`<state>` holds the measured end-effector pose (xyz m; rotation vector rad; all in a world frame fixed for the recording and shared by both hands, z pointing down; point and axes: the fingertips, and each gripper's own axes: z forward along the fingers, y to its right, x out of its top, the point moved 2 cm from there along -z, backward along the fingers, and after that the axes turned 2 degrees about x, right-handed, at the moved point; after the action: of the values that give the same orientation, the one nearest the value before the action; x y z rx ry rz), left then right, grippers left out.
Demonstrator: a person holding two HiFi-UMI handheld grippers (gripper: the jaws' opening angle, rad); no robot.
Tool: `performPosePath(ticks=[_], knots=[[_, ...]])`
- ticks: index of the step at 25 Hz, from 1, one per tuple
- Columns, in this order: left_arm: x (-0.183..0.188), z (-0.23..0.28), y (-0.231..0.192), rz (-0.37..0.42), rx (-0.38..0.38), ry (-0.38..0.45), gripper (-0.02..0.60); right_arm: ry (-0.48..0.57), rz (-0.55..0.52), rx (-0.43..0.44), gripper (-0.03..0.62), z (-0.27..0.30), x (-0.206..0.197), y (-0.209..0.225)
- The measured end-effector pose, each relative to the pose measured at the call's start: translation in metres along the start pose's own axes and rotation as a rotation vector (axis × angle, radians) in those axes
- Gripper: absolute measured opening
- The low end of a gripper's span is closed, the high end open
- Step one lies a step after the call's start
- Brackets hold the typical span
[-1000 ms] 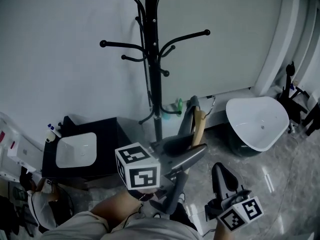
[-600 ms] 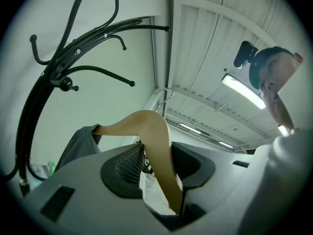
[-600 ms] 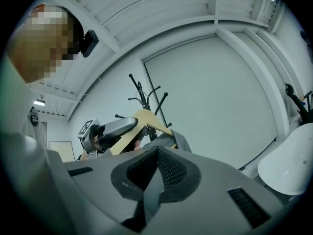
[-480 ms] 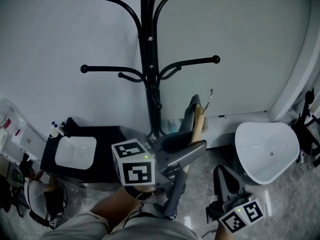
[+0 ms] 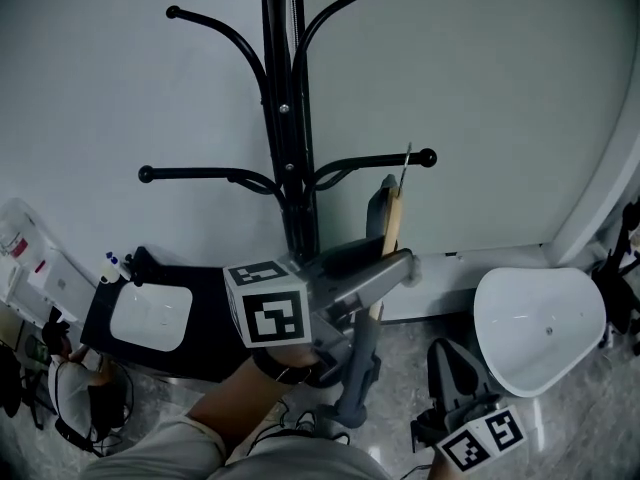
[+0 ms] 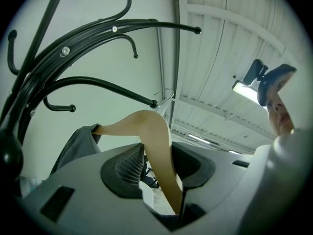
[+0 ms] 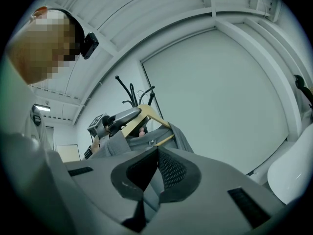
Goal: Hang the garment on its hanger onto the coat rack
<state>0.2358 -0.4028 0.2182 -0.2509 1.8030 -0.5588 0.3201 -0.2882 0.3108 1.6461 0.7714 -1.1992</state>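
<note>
A black coat rack (image 5: 283, 118) stands against the white wall, its lower right arm ending in a knob (image 5: 428, 157). My left gripper (image 5: 385, 268) is shut on the neck of a wooden hanger (image 5: 393, 223) that carries a grey garment (image 5: 378, 203), held up beside that arm. The hanger's metal hook (image 5: 406, 168) is just left of the knob. In the left gripper view the hanger (image 6: 159, 151) sits between the pads, and the hook (image 6: 166, 93) is next to the arm's tip (image 6: 153, 103). My right gripper (image 5: 445, 353) hangs low at the right, jaws together, apart from the garment (image 7: 178, 133).
A white basin (image 5: 540, 323) stands on the floor at the right. A black cabinet with a white sink (image 5: 150, 313) is left of the rack's foot. Bags and cables lie at the far left. Upper rack arms (image 5: 215, 28) spread overhead.
The left gripper has lifted the hanger up along the rack, so the hook has risen from near the base to the level of the lower right arm. The right gripper stays low.
</note>
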Motion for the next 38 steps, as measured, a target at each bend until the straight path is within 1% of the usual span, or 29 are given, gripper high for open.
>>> performPosePath(ticks=[5,8,10,13,21,25,29,32,34,38], knots=[[-0.007,0.012,-0.023,0.001,0.016,-0.019,0.169,0.009,-0.001,-0.013,0.015,0.008,0.001,0.007],[-0.015,0.015,-0.035,0.002,0.043,-0.033,0.169,-0.001,0.007,-0.019,0.015,0.014,-0.003,0.010],[-0.019,0.016,-0.041,-0.001,0.053,-0.029,0.169,-0.008,0.012,-0.022,0.015,0.018,-0.006,0.012],[-0.020,0.016,-0.048,0.029,0.077,-0.022,0.170,-0.012,0.016,-0.026,0.015,0.022,-0.008,0.013],[-0.025,0.006,-0.063,0.137,0.211,-0.001,0.179,-0.030,0.025,-0.005,0.015,0.036,-0.014,0.013],[-0.024,-0.006,-0.075,0.147,0.297,0.039,0.183,-0.041,0.030,0.014,0.015,0.043,-0.016,0.010],[-0.023,-0.023,-0.092,0.149,0.412,0.075,0.189,-0.051,0.032,0.032,0.015,0.047,-0.018,0.006],[-0.030,-0.036,-0.109,0.124,0.498,0.084,0.197,-0.058,0.034,0.043,0.015,0.050,-0.020,0.004],[-0.038,-0.042,-0.123,0.078,0.531,0.073,0.198,-0.063,0.034,0.051,0.015,0.051,-0.021,0.003],[-0.061,-0.052,-0.144,-0.007,0.579,0.020,0.202,-0.083,0.033,0.068,0.015,0.054,-0.025,0.001]])
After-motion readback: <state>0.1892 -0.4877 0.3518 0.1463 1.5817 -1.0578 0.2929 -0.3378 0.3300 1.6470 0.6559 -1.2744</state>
